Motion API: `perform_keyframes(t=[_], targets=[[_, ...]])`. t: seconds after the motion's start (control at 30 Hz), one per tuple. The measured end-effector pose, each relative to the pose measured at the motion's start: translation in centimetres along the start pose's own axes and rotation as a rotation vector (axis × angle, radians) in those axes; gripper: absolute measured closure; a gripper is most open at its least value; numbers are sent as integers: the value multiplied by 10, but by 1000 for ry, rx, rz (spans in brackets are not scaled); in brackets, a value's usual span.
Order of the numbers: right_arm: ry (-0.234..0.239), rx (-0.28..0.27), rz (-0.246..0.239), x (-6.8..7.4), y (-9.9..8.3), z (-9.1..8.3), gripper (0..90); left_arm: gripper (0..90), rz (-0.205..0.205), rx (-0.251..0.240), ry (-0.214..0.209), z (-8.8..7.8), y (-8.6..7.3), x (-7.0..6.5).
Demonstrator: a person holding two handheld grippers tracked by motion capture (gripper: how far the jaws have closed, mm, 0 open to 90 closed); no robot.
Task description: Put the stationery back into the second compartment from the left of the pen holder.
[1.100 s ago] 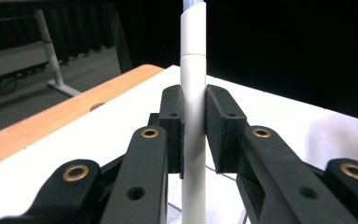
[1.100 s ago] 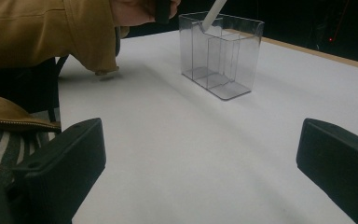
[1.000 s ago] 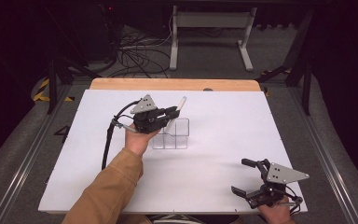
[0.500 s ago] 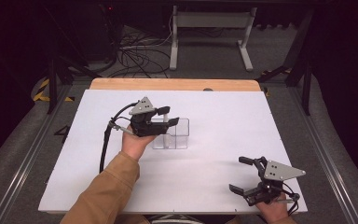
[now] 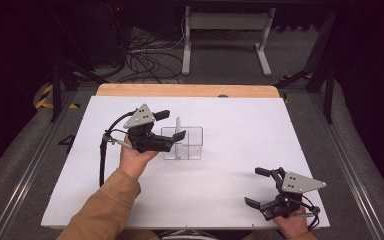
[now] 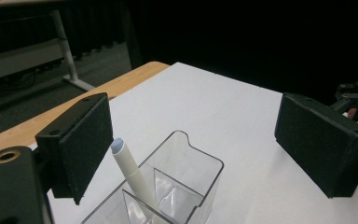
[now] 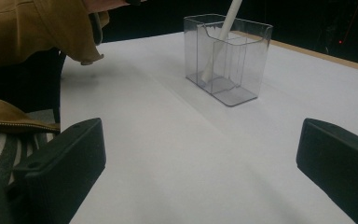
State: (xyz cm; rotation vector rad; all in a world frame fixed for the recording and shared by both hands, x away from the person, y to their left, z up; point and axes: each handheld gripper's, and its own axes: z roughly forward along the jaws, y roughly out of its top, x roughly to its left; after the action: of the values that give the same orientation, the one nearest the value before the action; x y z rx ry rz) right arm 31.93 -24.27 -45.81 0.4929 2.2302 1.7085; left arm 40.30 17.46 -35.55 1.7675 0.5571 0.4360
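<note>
Near the surface's (image 5: 230, 200) middle, the left tongs (image 5: 172, 125), just opening wide, are hovering level around the white pen (image 5: 178, 135) leaning in the clear plastic divided holder (image 5: 192, 145); right tongs (image 5: 257, 186) resting wide at the near right corner.

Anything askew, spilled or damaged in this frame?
Nothing stands out. The white pen leans inside the clear organizer, which stands upright on the table. The left gripper has just been opening and holds nothing.
</note>
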Motion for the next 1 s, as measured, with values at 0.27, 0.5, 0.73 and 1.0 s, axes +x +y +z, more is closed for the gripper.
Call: perform_keyframes(t=[0.27, 0.5, 0.73, 1.0], targets=[[-6, 3, 4, 0, 0, 0, 20, 98, 1, -2, -16, -19, 1, -3], [-14, 2, 7, -1, 0, 1, 19, 52, 2, -1, -28, -42, -7, -7], [-20, 5, 14, 0, 0, 0, 19, 32, -47, -30, -49, -67, -20, -7], [-25, 8, 12, -1, 0, 0, 20, 43, 7, 15, 14, -91, -44, -9]])
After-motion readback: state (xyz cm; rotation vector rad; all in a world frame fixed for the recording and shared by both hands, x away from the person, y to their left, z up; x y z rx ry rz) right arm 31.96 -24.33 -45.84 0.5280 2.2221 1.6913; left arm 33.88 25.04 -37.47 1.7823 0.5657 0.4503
